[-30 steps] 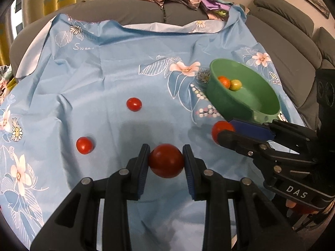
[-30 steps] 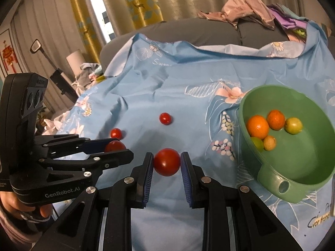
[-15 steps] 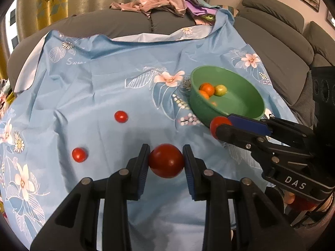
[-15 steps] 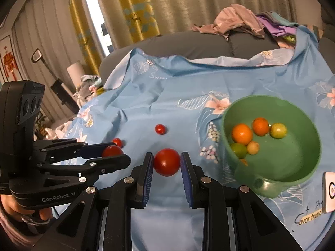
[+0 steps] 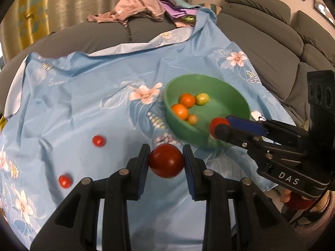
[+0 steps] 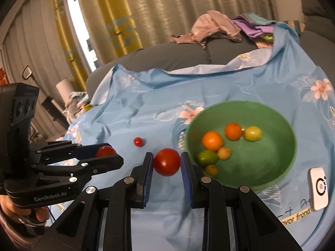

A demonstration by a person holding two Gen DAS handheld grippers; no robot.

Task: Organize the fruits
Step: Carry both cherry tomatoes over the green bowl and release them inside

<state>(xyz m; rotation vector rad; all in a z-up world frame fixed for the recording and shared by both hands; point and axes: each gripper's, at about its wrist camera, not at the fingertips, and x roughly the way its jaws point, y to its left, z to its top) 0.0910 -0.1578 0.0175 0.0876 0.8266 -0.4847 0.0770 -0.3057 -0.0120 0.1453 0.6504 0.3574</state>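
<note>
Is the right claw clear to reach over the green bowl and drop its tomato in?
Probably yes. The right claw, shut on its tomato, sits just beside the green bowl; the bowl is open-topped, and nothing lies between them.

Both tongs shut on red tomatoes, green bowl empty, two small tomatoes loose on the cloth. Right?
The green bowl isn't empty: the right wrist view shows several orange and green fruits in it. The rest holds: left tongs and right tongs each grip a red tomato.

Cloth [image 5: 79,108]: light blue, printed with pink-and-white flowers. Bowl [image 6: 278,167]: green, with orange and yellow-green fruits. Tomatoes [image 5: 166,160]: red. Curtain [image 6: 69,21]: yellow, patterned in pale blue. Sofa [image 5: 261,31]: grey.
</note>
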